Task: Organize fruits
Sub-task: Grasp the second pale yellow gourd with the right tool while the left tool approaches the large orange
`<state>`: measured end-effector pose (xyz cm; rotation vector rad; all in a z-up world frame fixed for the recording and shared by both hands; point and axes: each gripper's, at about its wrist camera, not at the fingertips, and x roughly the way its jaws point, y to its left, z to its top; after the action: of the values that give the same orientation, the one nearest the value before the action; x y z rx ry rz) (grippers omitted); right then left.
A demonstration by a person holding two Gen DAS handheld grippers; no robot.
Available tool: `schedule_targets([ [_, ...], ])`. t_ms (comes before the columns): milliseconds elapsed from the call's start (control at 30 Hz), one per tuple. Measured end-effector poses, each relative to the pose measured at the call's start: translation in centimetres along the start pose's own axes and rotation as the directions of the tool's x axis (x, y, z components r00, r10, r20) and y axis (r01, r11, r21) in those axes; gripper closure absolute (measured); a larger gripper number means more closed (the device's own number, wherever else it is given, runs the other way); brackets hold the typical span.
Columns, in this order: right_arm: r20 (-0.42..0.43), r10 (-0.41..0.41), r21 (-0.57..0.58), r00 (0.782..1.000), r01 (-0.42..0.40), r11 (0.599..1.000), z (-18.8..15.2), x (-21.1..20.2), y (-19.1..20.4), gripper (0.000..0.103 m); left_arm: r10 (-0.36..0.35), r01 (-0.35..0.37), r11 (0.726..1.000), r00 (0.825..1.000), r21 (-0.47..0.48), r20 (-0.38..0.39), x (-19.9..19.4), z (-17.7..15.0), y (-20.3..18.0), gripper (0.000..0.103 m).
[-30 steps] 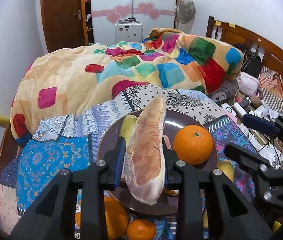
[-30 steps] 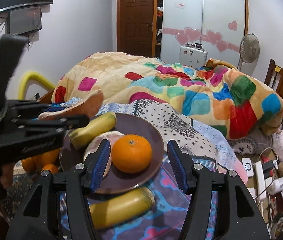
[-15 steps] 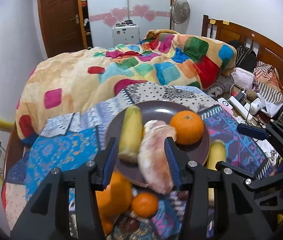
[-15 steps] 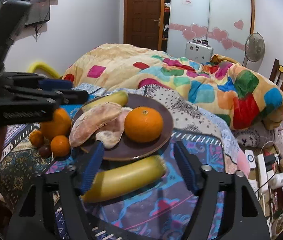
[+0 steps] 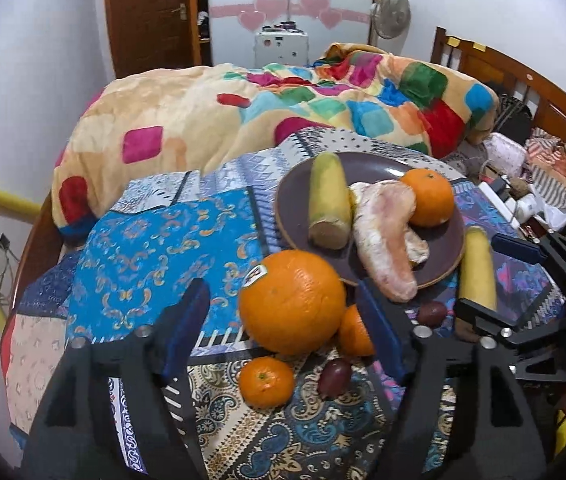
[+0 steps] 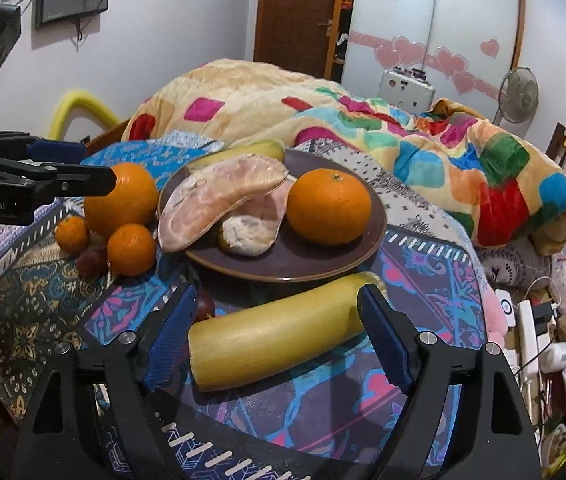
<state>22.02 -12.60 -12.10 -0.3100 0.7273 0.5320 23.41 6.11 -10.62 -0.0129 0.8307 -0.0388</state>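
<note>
Both sets of fingers gape wide, holding nothing. Your plate (image 6: 371, 240) already has an orange (image 6: 329, 206), pomelo piece (image 6: 219, 200) and one banana; the near banana (image 6: 283, 328), big orange (image 5: 291, 300) and tangerines still wait.

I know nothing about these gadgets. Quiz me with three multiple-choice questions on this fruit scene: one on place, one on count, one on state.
1. Where is the big stickered orange?
A. on the plate
B. on the cloth beside the plate
C. on the quilt

2. How many oranges sit on the plate?
A. one
B. two
C. three

3. The right hand-held gripper is:
A. shut on a banana
B. open around a banana
C. holding an orange

Answers: 1 B, it lies off the rim. 2 A, only one orange there. 3 B, the jaws straddle the banana with gaps.
</note>
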Motion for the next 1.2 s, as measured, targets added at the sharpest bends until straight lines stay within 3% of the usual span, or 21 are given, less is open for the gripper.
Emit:
schedule_targets([
  [233, -0.019, 0.026, 0.052, 1.0, -0.025, 0.998, -1.2, -0.9, -1.5, 0.025, -0.022, 0.021, 1.0, 0.999, -0.005, -0.048, 1.6, -0.9, 0.0, 0.026],
  [567, -0.056, -0.048, 0.03, 0.997, 0.05, 0.998, -2.6, -2.2, -3.3, 0.025, -0.011, 0.012, 1.0, 0.999, 0.022, -0.032, 2.0, -1.0, -0.5, 0.026],
  [767, -0.066, -0.04, 0.051, 0.997, 0.043, 0.998, -2.6, -2.1, -4.4, 0.025, 0.009, -0.008, 0.999, 1.0, 0.036, -0.02, 2.4, -0.7, -0.7, 0.021],
  [1000, -0.105, 0.0, 0.139, 0.994, 0.015, 0.99, -1.4, 0.7, -5.8, 0.038, 0.003, -0.002, 1.0, 1.0, 0.021, -0.026, 3.3, -0.1, -0.3, 0.02],
  [1133, -0.105, 0.014, 0.156, 0.994, 0.003, 0.988, -0.7, 1.0, -6.1, 0.06, -0.008, 0.009, 1.0, 0.999, 0.017, -0.032, 3.6, 0.1, -0.1, 0.02],
  [1200, -0.103, -0.001, 0.144, 0.995, 0.016, 0.989, -0.7, 0.9, -6.0, 0.061, -0.015, 0.016, 1.0, 0.999, 0.01, -0.036, 3.7, 0.1, 0.1, 0.024],
])
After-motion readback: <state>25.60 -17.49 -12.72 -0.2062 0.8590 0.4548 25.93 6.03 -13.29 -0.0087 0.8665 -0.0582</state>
